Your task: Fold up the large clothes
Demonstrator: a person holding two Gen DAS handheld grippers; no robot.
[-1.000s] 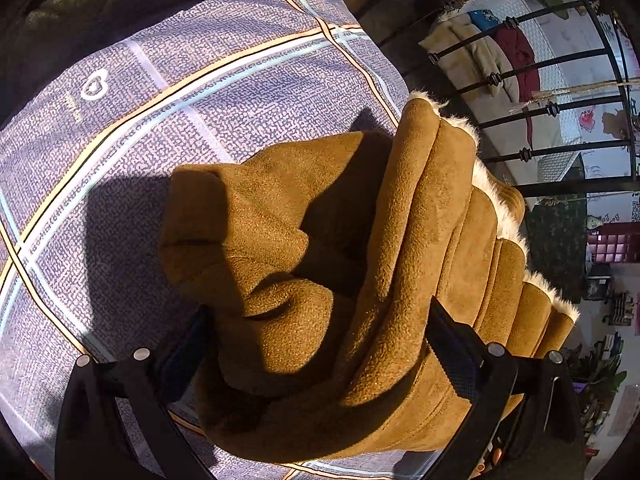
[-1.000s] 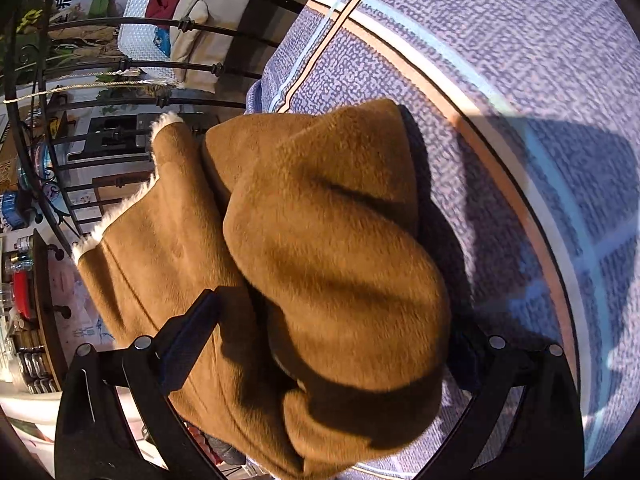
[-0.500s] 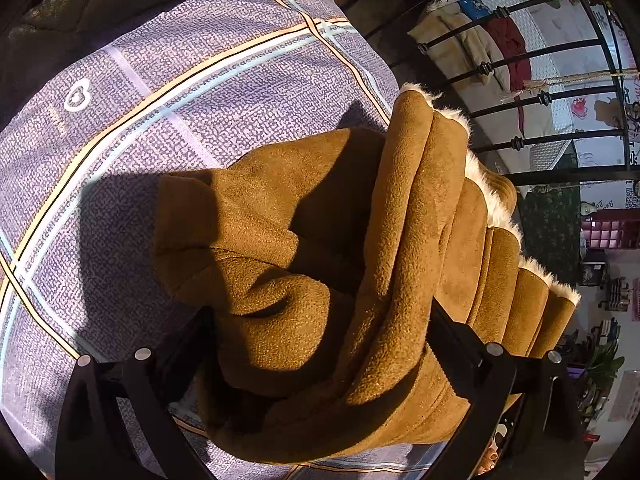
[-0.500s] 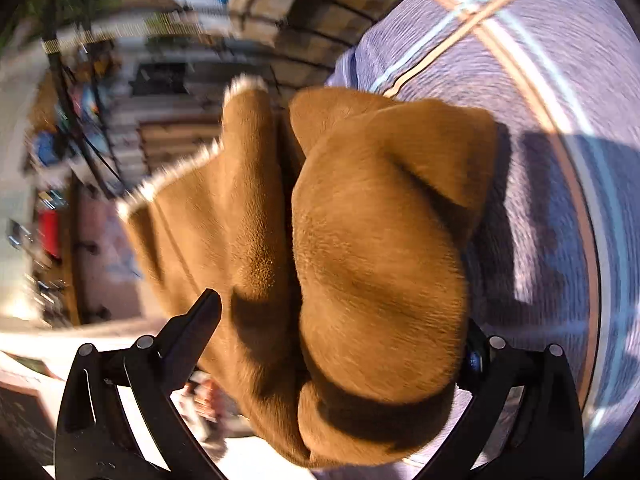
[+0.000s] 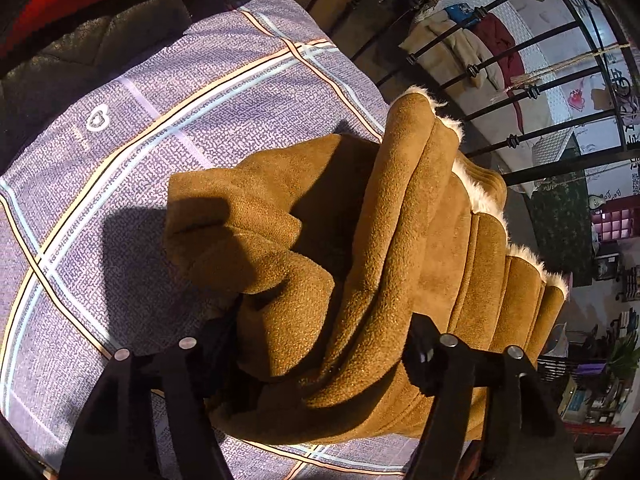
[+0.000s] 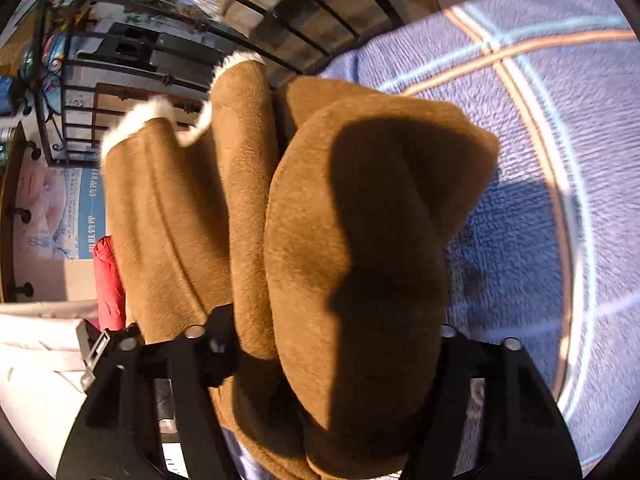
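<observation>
- Brown fleece coat [image 5: 360,264], cream fur trim, bunched in thick folds on the bed's lilac checked cover [image 5: 160,120], near its edge.
- My left tongs [image 5: 320,356]: jaws have just been closing, now clamped on a fat wad of coat.
- My right tongs [image 6: 332,344]: same, just closed in, pinching another thick roll (view blurred).
- Step, I judge: lifting the bundle to refold. Keep both grips level, raise together, don't let layers slip out.
- Room: black iron railing [image 5: 520,92] past the bed, cluttered shelves beyond, something red [image 6: 108,284] at the bedside.
</observation>
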